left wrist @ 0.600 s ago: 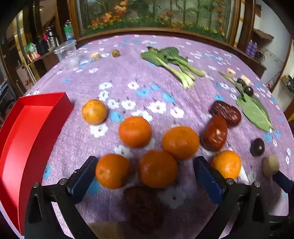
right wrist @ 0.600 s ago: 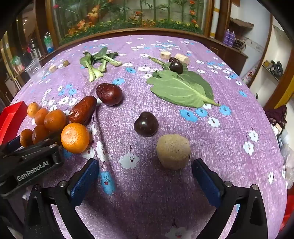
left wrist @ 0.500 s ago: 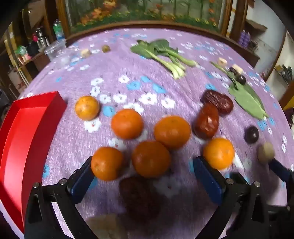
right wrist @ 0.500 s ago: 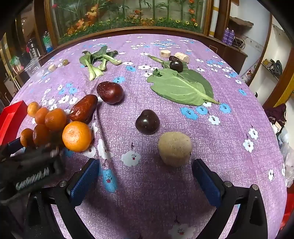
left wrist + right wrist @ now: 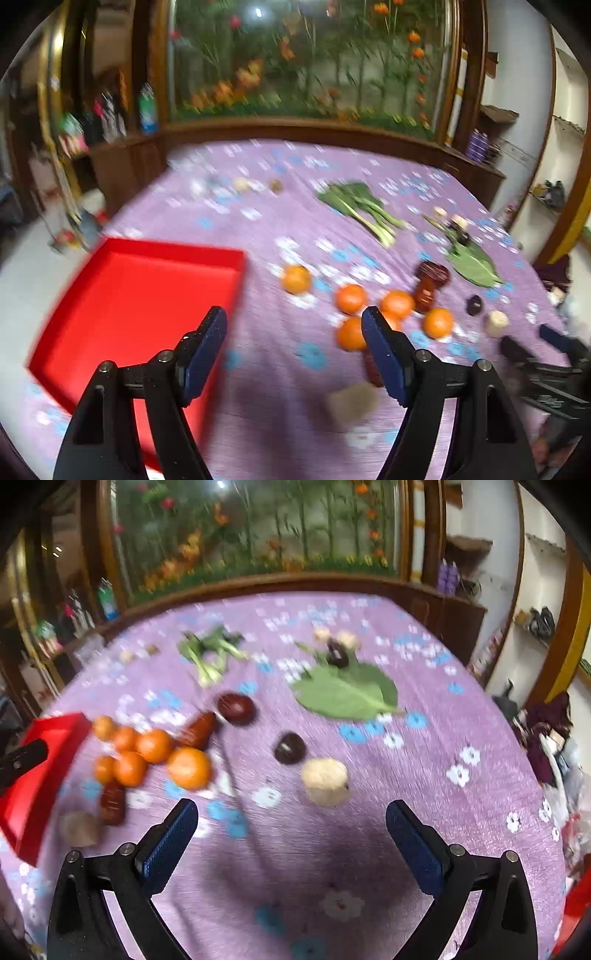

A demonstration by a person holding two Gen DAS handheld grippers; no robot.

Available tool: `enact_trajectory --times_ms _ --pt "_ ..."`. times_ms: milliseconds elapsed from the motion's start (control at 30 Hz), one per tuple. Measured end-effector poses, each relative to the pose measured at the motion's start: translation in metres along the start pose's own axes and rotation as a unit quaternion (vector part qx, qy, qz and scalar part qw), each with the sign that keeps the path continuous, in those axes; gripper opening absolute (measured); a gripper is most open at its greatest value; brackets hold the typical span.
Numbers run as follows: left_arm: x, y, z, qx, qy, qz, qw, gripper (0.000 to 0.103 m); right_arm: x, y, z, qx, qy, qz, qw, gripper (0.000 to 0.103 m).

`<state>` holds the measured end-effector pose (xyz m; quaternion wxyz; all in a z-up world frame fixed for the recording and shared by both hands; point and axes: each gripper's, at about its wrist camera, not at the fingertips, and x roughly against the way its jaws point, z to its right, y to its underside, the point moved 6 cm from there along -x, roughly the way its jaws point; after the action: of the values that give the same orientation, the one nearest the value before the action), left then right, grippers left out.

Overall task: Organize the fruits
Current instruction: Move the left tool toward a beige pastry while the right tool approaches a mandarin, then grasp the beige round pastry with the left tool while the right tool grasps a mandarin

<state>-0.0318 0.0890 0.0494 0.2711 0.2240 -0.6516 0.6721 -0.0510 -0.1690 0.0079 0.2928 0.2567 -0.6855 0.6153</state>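
Both views are motion-blurred. Several oranges [image 5: 351, 298] lie in a cluster on the purple flowered cloth, also in the right wrist view [image 5: 189, 768]. Red dates [image 5: 428, 290] lie beside them. A red tray [image 5: 122, 295] sits at the left, empty, its corner showing in the right wrist view [image 5: 40, 775]. My left gripper [image 5: 293, 354] is open and empty, raised between tray and oranges. My right gripper [image 5: 291, 843] is open and empty, short of a beige fruit [image 5: 325, 775] and a dark plum [image 5: 290, 747].
Bok choy [image 5: 364, 210], a large green leaf [image 5: 347, 692] with a dark fruit [image 5: 337, 653], and small beige pieces lie farther back. A brownish lump [image 5: 351, 404] and a date lie near the left gripper. A wooden cabinet rims the table's far side.
Both grippers have pulled back and up from the fruit; the left one has swung left, so the whole red tray now shows. Nothing was picked up.
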Motion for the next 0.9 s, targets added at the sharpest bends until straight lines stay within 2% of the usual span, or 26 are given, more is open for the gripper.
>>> enact_trajectory --times_ms 67,133,200,367,467,533,600,700,900 --pt "0.008 -0.003 -0.011 -0.001 -0.011 0.014 0.9998 0.075 0.020 -0.002 -0.011 0.007 -0.012 0.044 0.999 0.103" --pt "0.013 0.000 -0.018 -0.004 -0.005 0.033 0.9994 0.075 0.033 -0.004 -0.021 0.017 -0.016 0.081 0.996 0.103" --pt "0.006 0.003 -0.019 -0.002 0.000 0.006 1.0000 0.075 0.039 -0.007 -0.033 0.034 -0.019 0.106 0.994 0.103" --pt "0.005 0.015 -0.014 -0.019 -0.002 -0.020 0.9996 0.075 0.025 -0.001 -0.045 0.039 -0.039 0.062 0.997 0.102" --pt "0.002 0.023 -0.006 -0.032 0.013 -0.033 0.9989 0.075 0.017 0.004 -0.046 0.039 -0.052 0.039 0.997 0.090" --pt "-0.002 0.028 -0.001 -0.039 0.026 -0.048 0.9978 0.075 0.009 0.006 -0.050 0.045 -0.060 0.017 0.997 0.076" --pt "-0.007 0.034 0.006 -0.042 0.043 -0.062 0.9963 0.065 -0.001 0.006 -0.054 0.054 -0.068 0.000 0.996 0.071" --pt "-0.013 0.039 0.013 -0.046 0.069 -0.079 0.9934 0.052 -0.016 0.002 -0.059 0.059 -0.073 -0.015 0.995 0.071" --pt "-0.021 0.039 0.018 -0.049 0.085 -0.089 0.9911 0.051 -0.038 -0.010 -0.066 0.056 -0.088 -0.031 0.994 0.070"
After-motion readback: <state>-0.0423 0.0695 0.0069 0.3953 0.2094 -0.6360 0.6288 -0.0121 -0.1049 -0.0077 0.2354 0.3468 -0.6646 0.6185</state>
